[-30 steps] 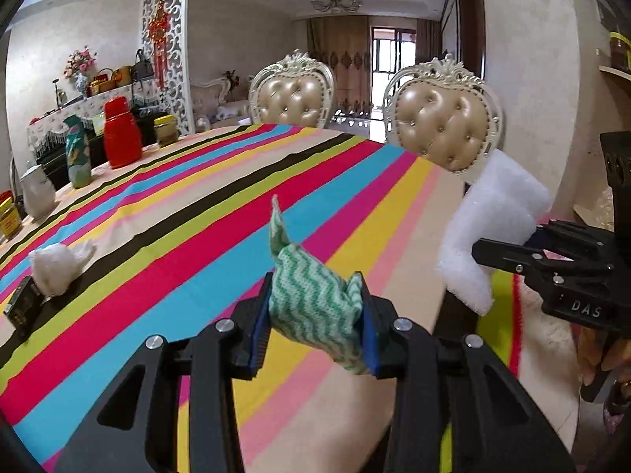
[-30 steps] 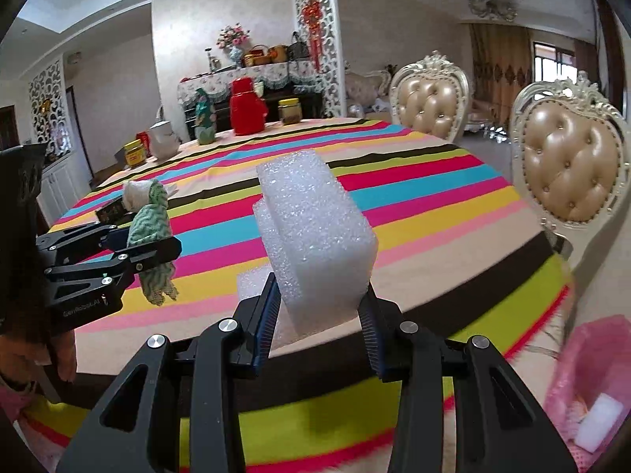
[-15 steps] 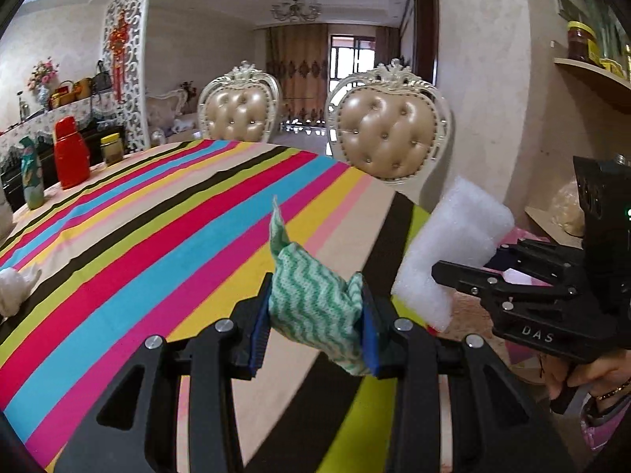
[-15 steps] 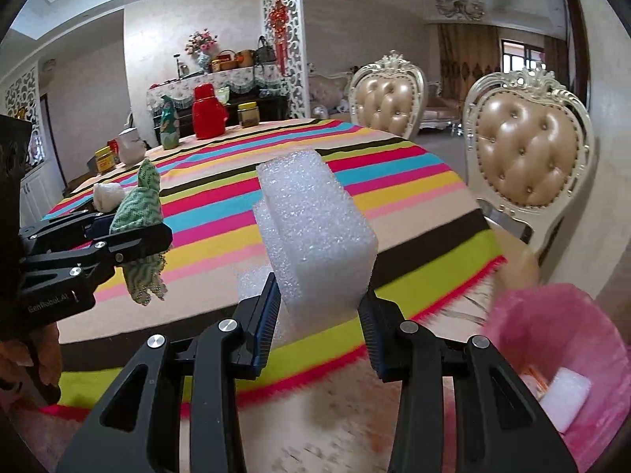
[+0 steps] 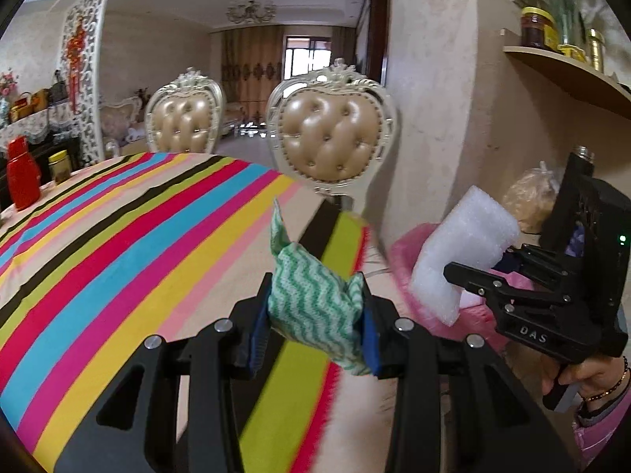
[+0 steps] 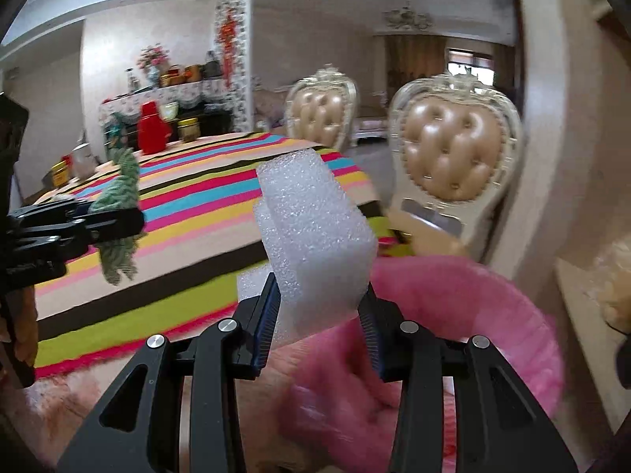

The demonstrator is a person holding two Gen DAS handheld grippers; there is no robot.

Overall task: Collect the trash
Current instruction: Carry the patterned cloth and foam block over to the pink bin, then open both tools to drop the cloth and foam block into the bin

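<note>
A green and white zigzag cloth (image 5: pixel 315 303) is bunched up and pinched in the left claw (image 5: pixel 315 311), with one corner poking up; it hangs past the edge of the striped worktop (image 5: pixel 138 244); a white bumpy foam block (image 6: pixel 315 232) is squeezed in the right claw (image 6: pixel 319 323), standing tall, right above the pink trash bag (image 6: pixel 493 295); the bag looks blurry, maybe with something white inside.

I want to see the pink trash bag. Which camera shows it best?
The right wrist view: the pink trash bag opens wide below the foam block. The left wrist view shows only a blurred sliver behind that foam.
</note>
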